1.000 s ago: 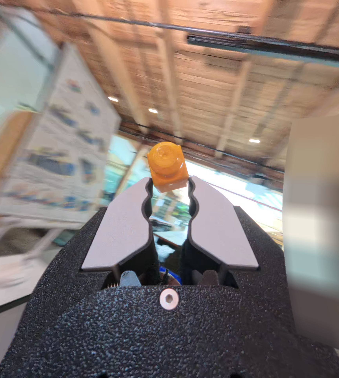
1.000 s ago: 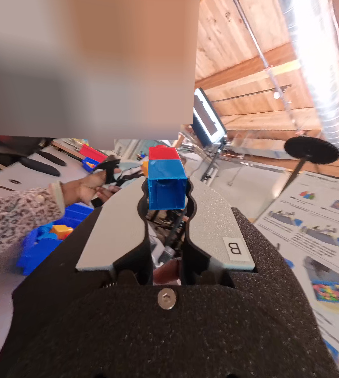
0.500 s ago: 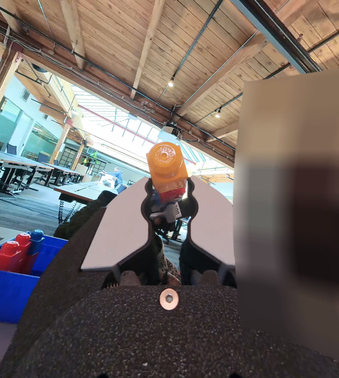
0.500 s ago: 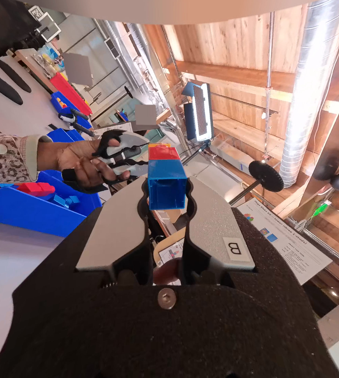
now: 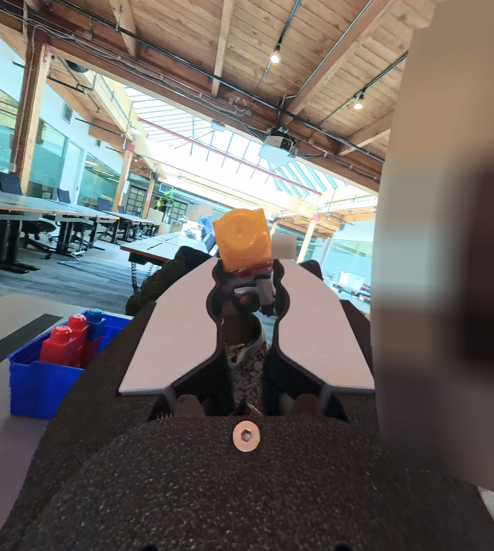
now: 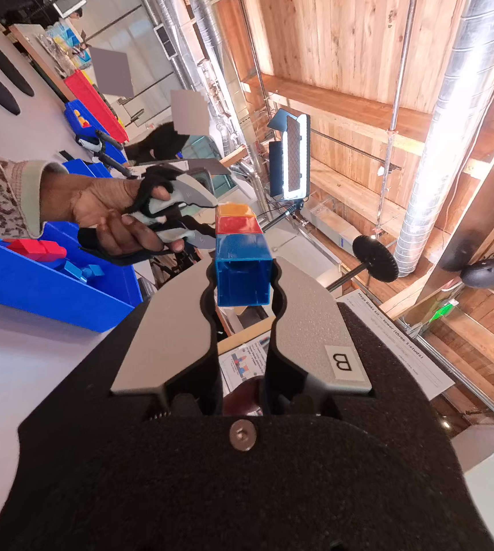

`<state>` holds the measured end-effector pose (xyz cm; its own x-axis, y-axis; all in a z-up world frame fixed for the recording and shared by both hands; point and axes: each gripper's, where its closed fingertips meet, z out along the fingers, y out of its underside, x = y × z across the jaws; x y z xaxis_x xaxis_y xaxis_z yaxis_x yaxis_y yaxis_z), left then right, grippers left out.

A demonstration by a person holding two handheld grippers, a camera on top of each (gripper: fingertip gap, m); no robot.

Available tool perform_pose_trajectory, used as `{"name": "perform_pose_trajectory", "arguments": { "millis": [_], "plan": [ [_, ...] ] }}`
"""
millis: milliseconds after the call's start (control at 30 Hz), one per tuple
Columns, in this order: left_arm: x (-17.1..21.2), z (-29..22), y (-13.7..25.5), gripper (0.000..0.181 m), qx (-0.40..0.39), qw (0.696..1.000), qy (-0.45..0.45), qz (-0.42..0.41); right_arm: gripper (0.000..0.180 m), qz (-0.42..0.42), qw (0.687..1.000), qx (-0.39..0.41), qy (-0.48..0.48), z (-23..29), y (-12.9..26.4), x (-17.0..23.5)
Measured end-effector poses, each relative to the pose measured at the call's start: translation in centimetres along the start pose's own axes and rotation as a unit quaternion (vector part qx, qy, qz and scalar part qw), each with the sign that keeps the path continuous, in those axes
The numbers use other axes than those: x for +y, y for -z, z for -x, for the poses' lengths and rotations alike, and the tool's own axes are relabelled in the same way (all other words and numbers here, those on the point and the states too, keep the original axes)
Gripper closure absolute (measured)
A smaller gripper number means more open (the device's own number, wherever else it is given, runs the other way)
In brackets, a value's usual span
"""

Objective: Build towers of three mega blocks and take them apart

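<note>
In the left wrist view, my left gripper (image 5: 245, 264) is shut on an orange block (image 5: 241, 240), stud end facing the camera. A red block's edge (image 5: 253, 269) shows just behind it. In the right wrist view, my right gripper (image 6: 242, 268) is shut on a blue block (image 6: 242, 280), hollow end facing the camera. A red block (image 6: 238, 225) sits on the blue one, and the orange block (image 6: 234, 209) sits against the red one. The left gripper (image 6: 213, 222), held in a hand (image 6: 105, 214), closes on the stack's far end. All are held in the air.
A blue bin (image 5: 40, 387) with red blocks (image 5: 60, 346) and a blue one stands on the white table at the left. It also shows in the right wrist view (image 6: 31, 292). A printed sheet (image 6: 395, 343) and a light panel (image 6: 295, 158) lie beyond the table edge.
My left gripper has brought the orange block onto the red block of the stack in my right gripper. Both views have swung round. Both grippers stay shut.
</note>
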<state>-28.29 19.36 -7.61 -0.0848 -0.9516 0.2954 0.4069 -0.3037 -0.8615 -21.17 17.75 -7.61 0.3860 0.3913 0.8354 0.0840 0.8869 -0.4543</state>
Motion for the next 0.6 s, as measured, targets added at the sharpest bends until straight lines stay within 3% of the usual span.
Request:
{"name": "perform_pose_trajectory", "arguments": {
  "millis": [33,233,433,567,600],
  "plan": [
    [0.1,-0.2,-0.1,0.149,0.0,1.0,-0.004,0.007,0.145,-0.004,1.0,-0.003,0.0,0.0,0.1,-0.1],
    [0.3,-0.5,0.0,0.149,0.011,1.0,-0.008,0.016,0.145,-0.008,1.0,-0.007,0.015,0.2,0.2,-0.3],
    [-1.2,-0.2,0.1,0.107,-0.018,0.999,-0.016,-0.027,0.145,-0.019,1.0,0.004,0.013,0.0,0.0,-0.7],
    [-1.9,-0.2,-0.6,0.112,-0.039,0.997,-0.011,-0.06,0.145,-0.01,0.999,-0.001,0.035,0.8,-0.9,-0.9],
    [-1.8,-0.3,-0.8,0.121,-0.039,0.997,-0.012,-0.059,0.145,-0.01,0.999,0.0,0.042,1.0,-1.2,-1.0]
  ]
}}
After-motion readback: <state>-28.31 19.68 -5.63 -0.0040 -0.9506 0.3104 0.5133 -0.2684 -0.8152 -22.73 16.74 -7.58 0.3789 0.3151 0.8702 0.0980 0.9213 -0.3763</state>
